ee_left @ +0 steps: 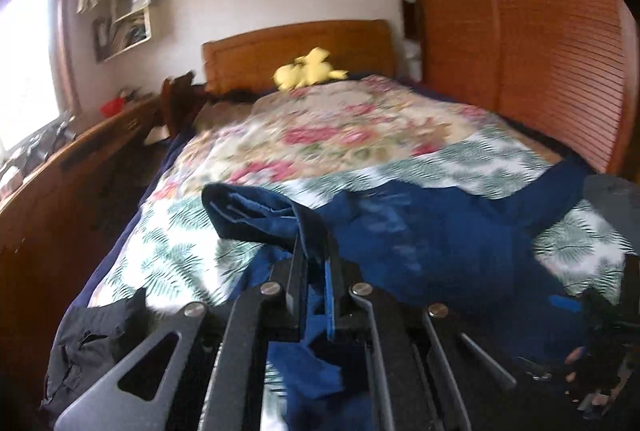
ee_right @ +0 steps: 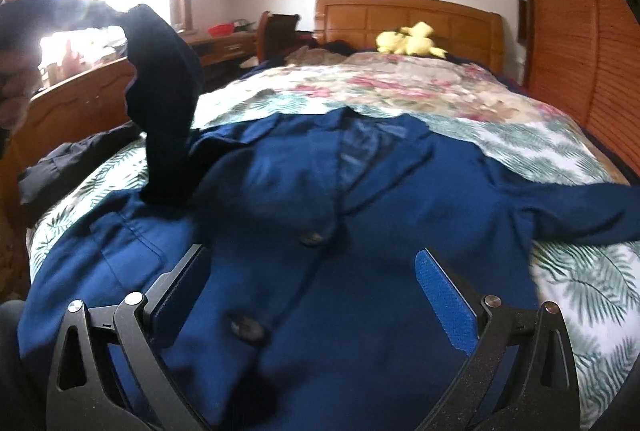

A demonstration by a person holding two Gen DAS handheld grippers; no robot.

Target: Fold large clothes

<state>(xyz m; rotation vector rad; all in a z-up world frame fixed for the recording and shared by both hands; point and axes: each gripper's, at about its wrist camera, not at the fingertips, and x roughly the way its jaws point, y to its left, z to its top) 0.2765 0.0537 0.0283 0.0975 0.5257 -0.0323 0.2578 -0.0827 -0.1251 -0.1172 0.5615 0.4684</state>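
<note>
**Lifting the sleeve to fold the blue jacket**

I am pinching a sleeve [ee_left: 256, 215] of the blue jacket [ee_right: 320, 215] with my left tool [ee_left: 316, 271] and lifting it. My right tool [ee_right: 316, 295] is hanging spread wide over the jacket, which is lying on the bed [ee_right: 560, 151]. Next I think I should lay the sleeve across the front. A black garment [ee_left: 92, 343] is lying just beside it.
</note>
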